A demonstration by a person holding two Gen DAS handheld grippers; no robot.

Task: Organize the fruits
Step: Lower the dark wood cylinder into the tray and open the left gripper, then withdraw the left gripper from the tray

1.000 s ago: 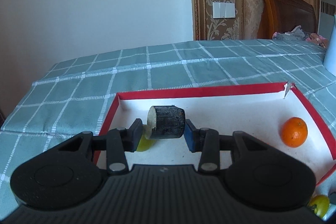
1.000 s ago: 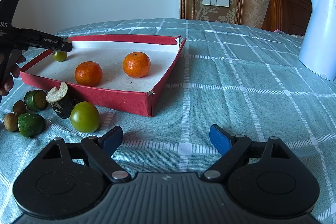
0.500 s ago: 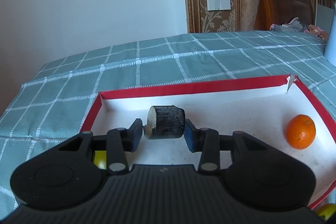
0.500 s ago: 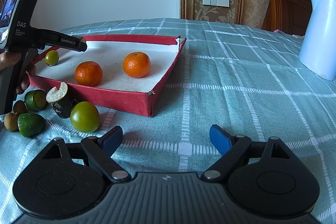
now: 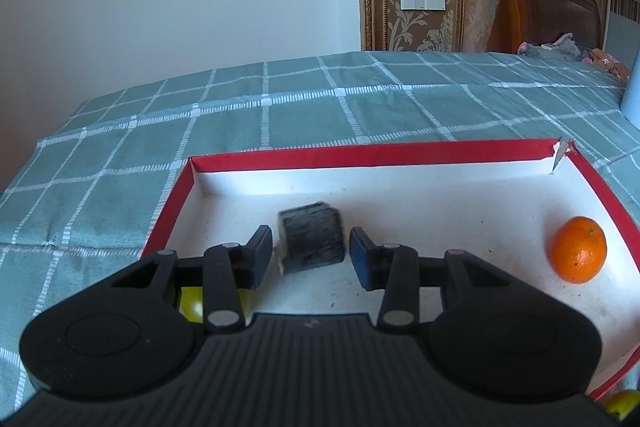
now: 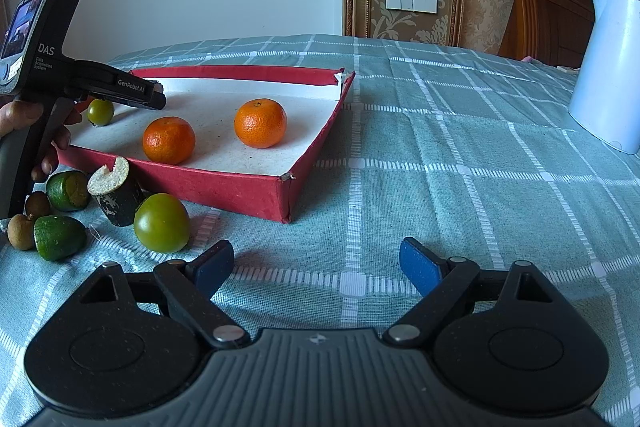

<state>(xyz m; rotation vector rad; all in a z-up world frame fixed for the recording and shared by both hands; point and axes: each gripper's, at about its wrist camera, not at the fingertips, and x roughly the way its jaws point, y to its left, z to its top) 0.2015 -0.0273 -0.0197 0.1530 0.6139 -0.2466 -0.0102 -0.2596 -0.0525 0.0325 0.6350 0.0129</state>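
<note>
My left gripper (image 5: pixel 311 254) is open over the red tray (image 5: pixel 360 155). A dark sugarcane piece (image 5: pixel 314 243) sits blurred between its fingers, with gaps on both sides. An orange (image 5: pixel 578 250) lies at the tray's right and a small green fruit (image 5: pixel 191 303) shows under the left finger. In the right wrist view the left gripper (image 6: pixel 152 97) hangs over the tray (image 6: pixel 224 183), which holds two oranges (image 6: pixel 169 140) (image 6: pixel 260 123) and a small green fruit (image 6: pixel 100 111). My right gripper (image 6: pixel 316 267) is open and empty above the cloth.
In front of the tray lie a green tomato (image 6: pixel 161 223), another sugarcane piece (image 6: pixel 116 193), two green fruit pieces (image 6: pixel 59 237) (image 6: pixel 68 185) and small brown fruits (image 6: pixel 19 234). A white kettle (image 6: pixel 608 67) stands at the far right on the checked tablecloth (image 6: pixel 460 163).
My left gripper has opened and let go of the dark sugarcane piece, which is dropping into the tray. The left gripper also moved further over the tray. The right gripper has not moved.
</note>
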